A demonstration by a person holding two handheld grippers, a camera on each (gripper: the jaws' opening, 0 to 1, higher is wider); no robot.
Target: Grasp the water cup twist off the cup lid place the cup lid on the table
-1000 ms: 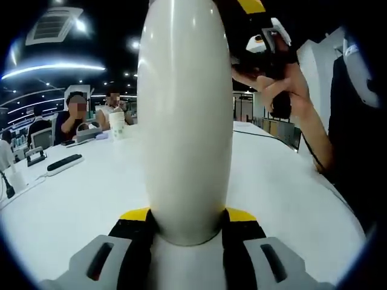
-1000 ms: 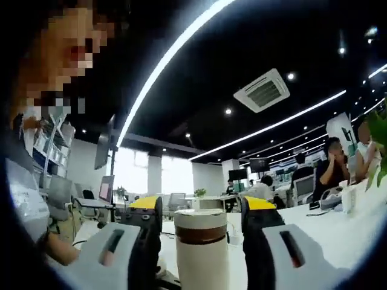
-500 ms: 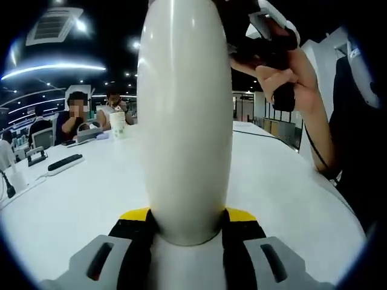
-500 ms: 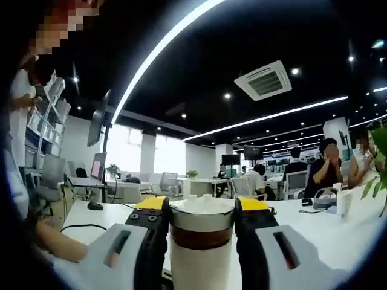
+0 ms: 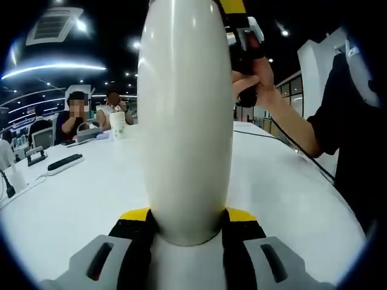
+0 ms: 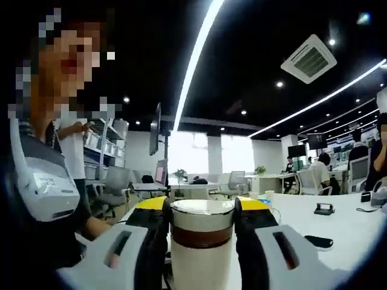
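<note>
We see the left claw (image 5: 184,226) clamping the cup (image 5: 184,121); the right claw (image 6: 202,208) apparently grips its lid (image 6: 202,217).

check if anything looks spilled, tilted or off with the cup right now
Nothing stands out. The left tool clamps the white water cup body, the right tool grips its lid, which sits level on the cup. No spill shows on the table.
</note>
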